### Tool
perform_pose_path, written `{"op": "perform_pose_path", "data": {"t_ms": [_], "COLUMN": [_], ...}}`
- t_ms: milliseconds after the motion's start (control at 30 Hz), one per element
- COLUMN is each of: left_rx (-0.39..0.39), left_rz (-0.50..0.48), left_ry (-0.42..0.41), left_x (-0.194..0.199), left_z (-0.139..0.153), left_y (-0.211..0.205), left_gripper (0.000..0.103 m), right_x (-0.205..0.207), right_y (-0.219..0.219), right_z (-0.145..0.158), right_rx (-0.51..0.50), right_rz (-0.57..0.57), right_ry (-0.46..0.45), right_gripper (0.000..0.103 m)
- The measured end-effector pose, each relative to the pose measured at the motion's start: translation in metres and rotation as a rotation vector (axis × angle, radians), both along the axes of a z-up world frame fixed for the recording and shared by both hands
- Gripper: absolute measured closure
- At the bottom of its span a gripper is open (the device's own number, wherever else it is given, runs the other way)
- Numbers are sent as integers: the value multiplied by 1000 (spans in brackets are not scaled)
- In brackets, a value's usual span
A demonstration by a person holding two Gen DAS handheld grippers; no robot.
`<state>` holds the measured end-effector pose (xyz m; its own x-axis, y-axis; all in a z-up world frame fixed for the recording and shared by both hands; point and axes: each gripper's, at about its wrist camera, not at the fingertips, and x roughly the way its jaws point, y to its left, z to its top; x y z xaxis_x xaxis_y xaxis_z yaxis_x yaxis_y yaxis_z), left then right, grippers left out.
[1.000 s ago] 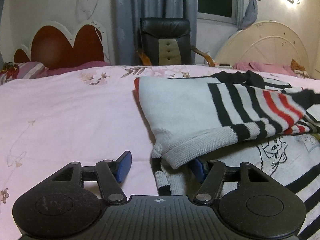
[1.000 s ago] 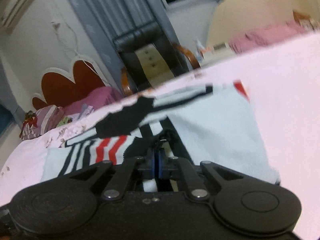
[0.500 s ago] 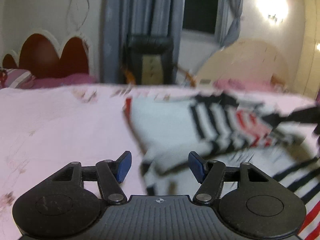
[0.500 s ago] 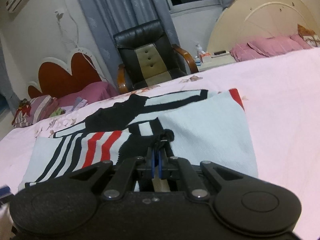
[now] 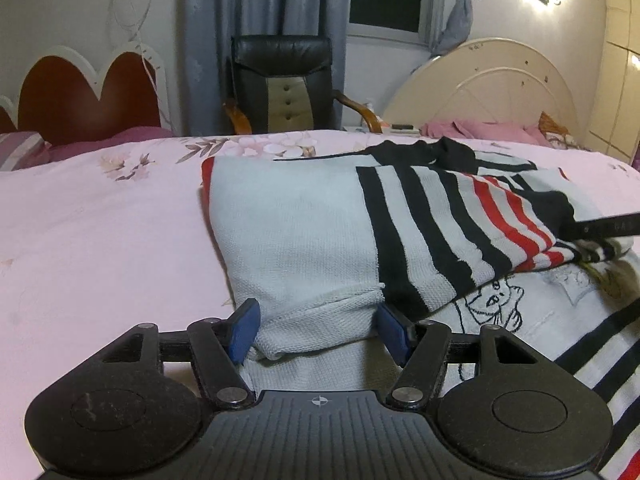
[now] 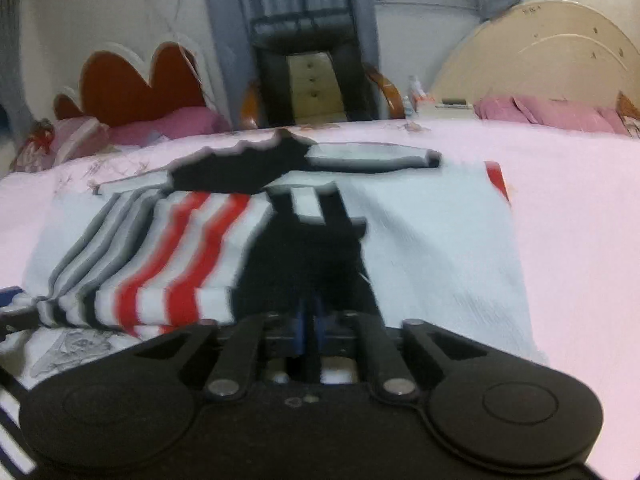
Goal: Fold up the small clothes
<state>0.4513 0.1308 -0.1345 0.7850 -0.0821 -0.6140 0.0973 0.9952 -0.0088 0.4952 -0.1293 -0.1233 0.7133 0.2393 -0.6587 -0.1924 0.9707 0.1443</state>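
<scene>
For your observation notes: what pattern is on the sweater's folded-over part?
Black and red stripes on white sweater; clearest in the left wrist view.

1 sweater (image 5: 304, 240), 2 claws, 1 chair (image 5: 282, 84)

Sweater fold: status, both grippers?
Left gripper open, straddling sweater hem. Right gripper shut on sweater's black part. Folded section lies over cat-print lower layer. Nothing blocking.

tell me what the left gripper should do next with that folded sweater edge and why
Probably close the left gripper. Its blue fingers stand open on either side of the grey folded edge of the striped sweater, which bulges between them ungripped, while the right gripper looks shut on the sweater's dark part. Pinching that edge would give both sides a hold for the next fold on the pink bedspread.
</scene>
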Motion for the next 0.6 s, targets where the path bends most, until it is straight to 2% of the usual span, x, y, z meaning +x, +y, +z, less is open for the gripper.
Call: {"op": "perform_pose_path", "data": {"t_ms": [100, 167, 200, 300, 500, 567, 600], "left_rx": [-8, -100, -108, -49, -11, 21, -5], "left_rz": [-1, 19, 26, 21, 6, 14, 22], "left_ry": [2, -51, -82, -105, -71, -1, 7], "left_x": [0, -1, 1, 30, 105, 128, 132], "left_z": [9, 27, 35, 46, 29, 13, 7], "left_y": [2, 12, 15, 18, 30, 32, 38], "left_gripper": [39, 39, 39, 39, 39, 39, 36], "right_x": [-2, -8, -11, -2, 24, 30, 34], "right_y": [-3, -6, -9, -14, -15, -14, -13], "right_z": [2, 12, 18, 26, 25, 18, 13], "right_rx": [16, 20, 30, 54, 103, 104, 103], "right_rz": [-19, -28, -32, -60, -112, -120, -124], "right_ry": [10, -26, -62, -90, -81, -68, -56], "right_gripper": [99, 86, 85, 86, 86, 86, 86]}}
